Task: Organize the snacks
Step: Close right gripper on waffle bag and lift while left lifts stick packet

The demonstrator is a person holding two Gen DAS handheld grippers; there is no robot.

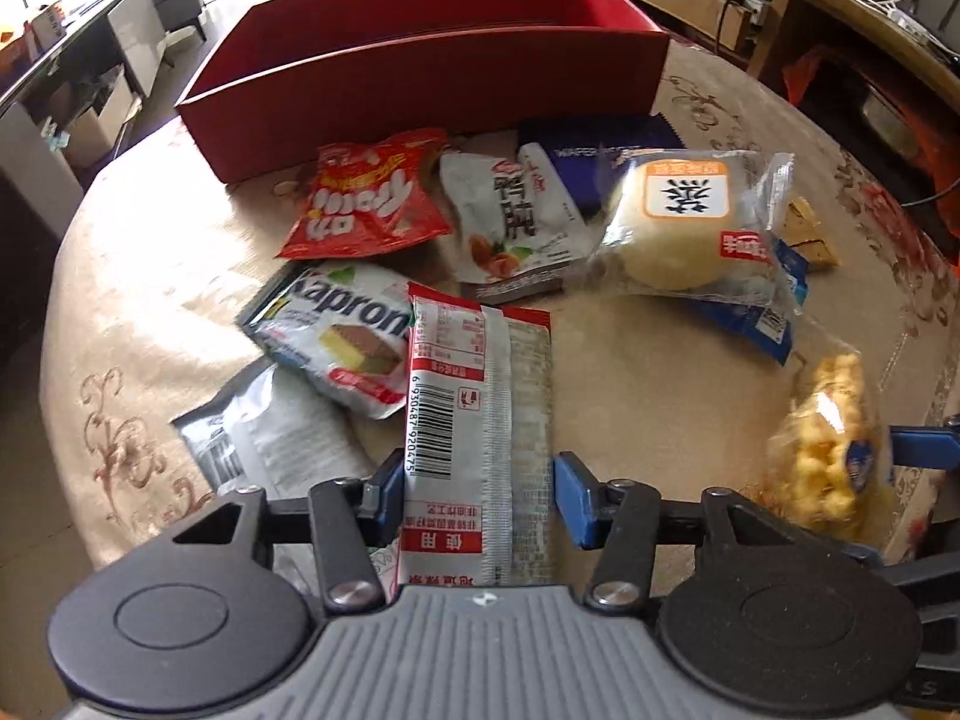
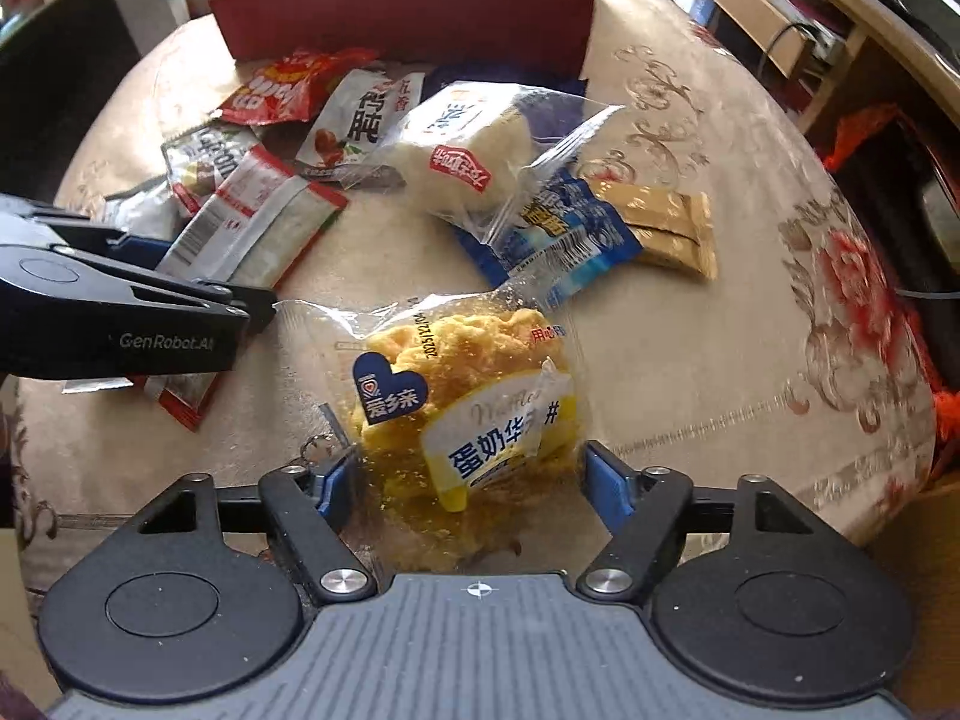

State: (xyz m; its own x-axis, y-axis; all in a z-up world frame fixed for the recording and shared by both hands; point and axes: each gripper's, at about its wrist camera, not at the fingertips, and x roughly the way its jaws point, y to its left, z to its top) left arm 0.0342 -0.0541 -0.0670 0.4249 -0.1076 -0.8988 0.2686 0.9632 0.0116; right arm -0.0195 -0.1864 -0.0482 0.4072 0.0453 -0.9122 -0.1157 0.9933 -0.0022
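The left gripper (image 1: 477, 495) stands over a long flat packet (image 1: 480, 420), white and silver with red ends and a barcode on it. The packet lies lengthwise between the two blue pads; both pads touch its long edges, so the gripper is clenched on it. Just left of the fingers lies a silver-grey pouch (image 1: 270, 426), and a little farther a wafer pack (image 1: 336, 336) with a picture of a layered wafer.

The right gripper (image 2: 468, 483) is around a clear bag of yellow waffle (image 2: 474, 396) with a dark blue heart sticker and a white and yellow label. The near end of the bag sits between the blue pads. The left pad presses the crinkled wrapper; the right pad is at the edge of the bag, and I cannot tell if it touches.

Beyond the fingers lie a pale bun in clear wrap (image 2: 462, 144), a blue packet (image 2: 564, 228), a red chip bag (image 1: 366, 195) and a white nut packet (image 1: 516, 222). Farthest stands the red box (image 1: 432, 42), open on top, on the beige tablecloth (image 2: 720, 312).
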